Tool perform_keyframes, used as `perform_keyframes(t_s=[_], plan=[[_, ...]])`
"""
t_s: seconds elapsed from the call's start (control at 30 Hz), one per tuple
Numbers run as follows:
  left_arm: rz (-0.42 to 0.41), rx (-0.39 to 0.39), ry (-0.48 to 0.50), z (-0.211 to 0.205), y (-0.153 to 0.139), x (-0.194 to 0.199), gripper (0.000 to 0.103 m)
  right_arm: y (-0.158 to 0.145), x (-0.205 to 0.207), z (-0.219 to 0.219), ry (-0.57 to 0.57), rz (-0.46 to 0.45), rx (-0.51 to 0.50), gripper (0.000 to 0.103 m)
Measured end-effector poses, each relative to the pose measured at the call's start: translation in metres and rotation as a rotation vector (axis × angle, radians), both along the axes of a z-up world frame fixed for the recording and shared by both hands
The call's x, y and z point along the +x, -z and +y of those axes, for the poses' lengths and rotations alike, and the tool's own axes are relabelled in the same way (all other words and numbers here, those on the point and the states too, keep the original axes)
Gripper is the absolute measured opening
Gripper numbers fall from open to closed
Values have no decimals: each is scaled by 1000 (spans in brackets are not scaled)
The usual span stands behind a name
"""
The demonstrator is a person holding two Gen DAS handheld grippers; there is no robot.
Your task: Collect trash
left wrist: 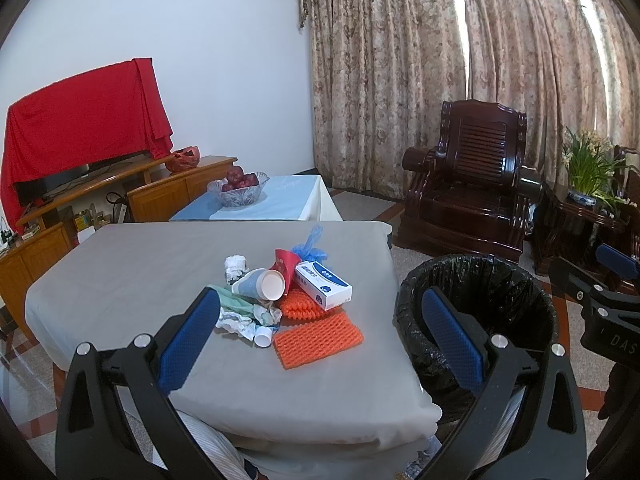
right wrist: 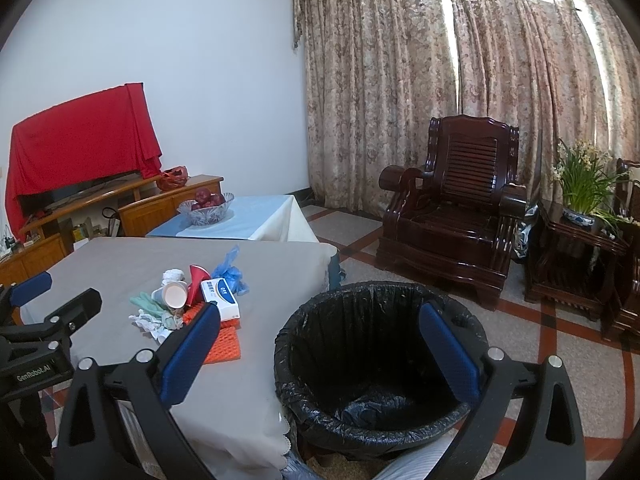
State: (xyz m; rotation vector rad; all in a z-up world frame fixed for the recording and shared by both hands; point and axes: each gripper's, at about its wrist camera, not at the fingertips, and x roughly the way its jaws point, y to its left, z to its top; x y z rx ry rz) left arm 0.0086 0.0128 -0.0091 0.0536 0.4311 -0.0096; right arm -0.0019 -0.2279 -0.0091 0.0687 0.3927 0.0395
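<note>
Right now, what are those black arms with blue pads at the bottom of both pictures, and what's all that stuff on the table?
They are two grabbing tools that a person holds, one per hand. A small camera on each looks out between its blue-padded fingers, so one picture comes from the left gripper and the other from the right gripper. Both are open and hold nothing. On the grey-covered table lies a trash pile: a white paper cup on its side, a white and blue cardboard box, an orange foam net and crumpled white tissues. Beside the table stands a round bin lined with a black bag.
</note>
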Motion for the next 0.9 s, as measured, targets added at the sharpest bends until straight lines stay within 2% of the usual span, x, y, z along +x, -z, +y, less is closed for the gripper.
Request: perform_keyframes(t_s=[0.2,0.23,0.9], plan=[[2,-1,1,9,3,0,98,0,0,0,1,0,1,97],[0,3,0,-5,-1,-1,98,0,0,0,1,1,2,97],[4,4,-1,-7,1,-3,98,2,2,2,0,5,-2,97]])
